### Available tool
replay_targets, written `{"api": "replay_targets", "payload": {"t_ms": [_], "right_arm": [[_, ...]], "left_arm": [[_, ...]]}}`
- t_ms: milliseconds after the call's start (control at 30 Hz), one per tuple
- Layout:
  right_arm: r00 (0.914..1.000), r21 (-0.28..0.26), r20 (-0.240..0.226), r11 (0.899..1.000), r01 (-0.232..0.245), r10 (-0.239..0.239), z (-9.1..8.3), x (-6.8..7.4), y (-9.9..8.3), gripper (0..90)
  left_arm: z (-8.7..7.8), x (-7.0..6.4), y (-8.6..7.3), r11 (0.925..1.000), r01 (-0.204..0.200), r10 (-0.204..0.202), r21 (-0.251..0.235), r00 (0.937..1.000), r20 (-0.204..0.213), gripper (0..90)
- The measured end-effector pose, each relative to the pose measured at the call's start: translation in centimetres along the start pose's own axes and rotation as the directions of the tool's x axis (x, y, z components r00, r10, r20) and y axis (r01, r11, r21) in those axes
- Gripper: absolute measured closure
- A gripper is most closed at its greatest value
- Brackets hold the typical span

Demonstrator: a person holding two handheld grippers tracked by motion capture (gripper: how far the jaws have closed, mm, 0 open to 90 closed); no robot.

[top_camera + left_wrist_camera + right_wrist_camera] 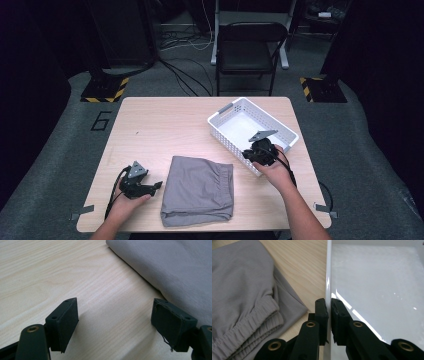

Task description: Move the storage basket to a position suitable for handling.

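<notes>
A folded grey garment (pixel 199 190) with an elastic waistband lies on the wooden table (pixel 165 125) near the front edge. My left gripper (pixel 154 186) rests on the table just left of the garment (pixel 180 272), jaws open and empty, pointing at its left edge. A white plastic basket (pixel 235 117) sits at the right, empty inside. My right gripper (pixel 254 156) is shut on the basket's near rim (pixel 328 285), one jaw outside the wall and one inside. The garment's waistband (pixel 249 322) lies left of that grip.
A black folding chair (pixel 248 50) stands beyond the table's far edge. Cables run over the grey floor behind it. Black stands with yellow-striped bases (pixel 106 89) flank the table's far corners.
</notes>
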State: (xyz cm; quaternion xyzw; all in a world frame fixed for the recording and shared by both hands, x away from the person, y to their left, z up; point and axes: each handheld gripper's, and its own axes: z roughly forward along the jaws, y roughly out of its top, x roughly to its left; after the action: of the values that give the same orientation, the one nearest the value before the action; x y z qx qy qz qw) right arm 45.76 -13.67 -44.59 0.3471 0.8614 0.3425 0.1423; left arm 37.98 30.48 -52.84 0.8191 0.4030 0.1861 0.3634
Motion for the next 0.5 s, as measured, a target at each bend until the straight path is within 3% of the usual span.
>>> {"api": "replay_targets", "payload": {"t_ms": [167, 300, 467, 500], "right_arm": [[0.9931, 0.003, -0.049, 0.994, 0.107, -0.107, 1.0, 1.2, 1.0, 85.1], [0.9913, 0.011, -0.056, 0.993, 0.12, -0.119, 1.2, 1.3, 1.4, 84.2], [0.9983, -0.05, -0.058, 0.999, 0.009, -0.012, 0.4, 0.6, 1.5, 59.6], [0.9974, -0.067, -0.051, 0.996, -0.054, 0.051, 0.0, 0.5, 1.6, 57.1]], "left_arm": [[-0.5, -0.1, -0.4, 1.0, 0.008, -0.008, 0.001, 0.9999, -0.007, 23.7], [-0.9, 0.0, -0.6, 0.9999, 0.011, -0.011, 0.012, 0.9999, -0.007, 24.0], [-0.9, 0.0, -0.7, 0.9999, 0.016, -0.016, 0.004, 0.9998, -0.013, 24.0], [-0.9, 0.1, -0.7, 0.9999, 0.013, -0.013, 0.004, 0.9999, -0.009, 24.0]]}}
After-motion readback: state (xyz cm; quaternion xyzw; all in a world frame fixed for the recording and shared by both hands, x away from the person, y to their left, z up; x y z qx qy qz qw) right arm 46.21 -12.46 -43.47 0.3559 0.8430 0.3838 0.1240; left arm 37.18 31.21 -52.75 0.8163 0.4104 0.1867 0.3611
